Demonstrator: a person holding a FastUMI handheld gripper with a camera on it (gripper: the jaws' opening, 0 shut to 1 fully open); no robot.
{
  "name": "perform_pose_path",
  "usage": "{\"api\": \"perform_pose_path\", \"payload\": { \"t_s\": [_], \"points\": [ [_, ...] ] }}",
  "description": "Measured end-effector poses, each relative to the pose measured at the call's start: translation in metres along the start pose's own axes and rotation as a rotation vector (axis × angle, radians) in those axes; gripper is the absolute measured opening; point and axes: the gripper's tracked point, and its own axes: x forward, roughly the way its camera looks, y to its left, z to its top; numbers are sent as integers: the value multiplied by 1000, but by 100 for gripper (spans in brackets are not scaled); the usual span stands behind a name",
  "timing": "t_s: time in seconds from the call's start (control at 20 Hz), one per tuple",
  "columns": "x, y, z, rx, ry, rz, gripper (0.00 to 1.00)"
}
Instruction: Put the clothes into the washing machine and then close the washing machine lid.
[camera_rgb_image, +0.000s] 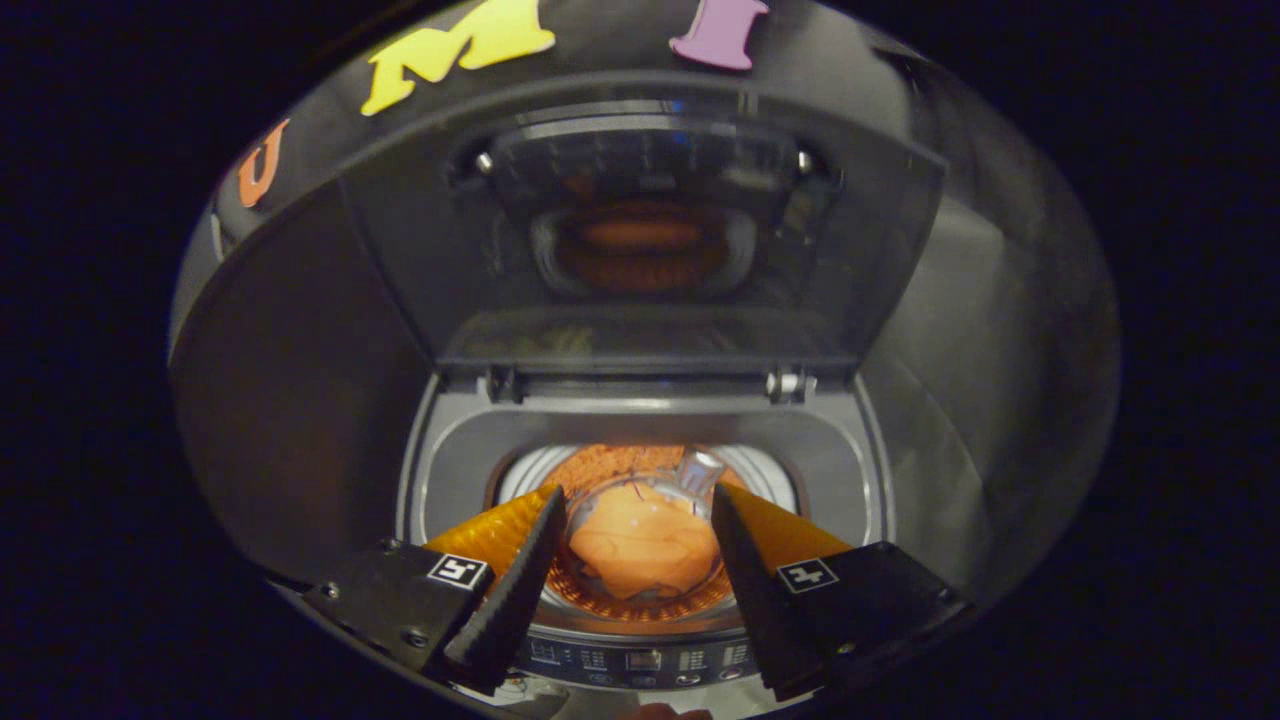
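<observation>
the washing machine (640, 440) takes the centre of the frame, a top loader seen from above its front edge. its lid (640, 230) stands raised in the upper middle, hinged at the back and tilted toward the booth wall. below the lid the drum (640, 520) lies open at lower centre, and the clothes (640, 545), an orange bundle, sit at its bottom. the control panel (640, 660) runs along the lower edge. the gripper (636, 510) hovers over the drum mouth at the bottom, fingers spread wide apart, released, gripping and touching nothing; the clothes show in the gap between them.
</observation>
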Motion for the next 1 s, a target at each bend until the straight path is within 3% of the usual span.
{"api": "perform_pose_path", "payload": {
  "t_s": [0.25, 0.45, 1.0],
  "points": [
    [-22, 12, 69, -7, -203, 57, 90],
    [-31, 24, 108, 28, -281, 89, 90],
    [-5, 34, 143, 81, -231, 86, 90]
  ]
}}
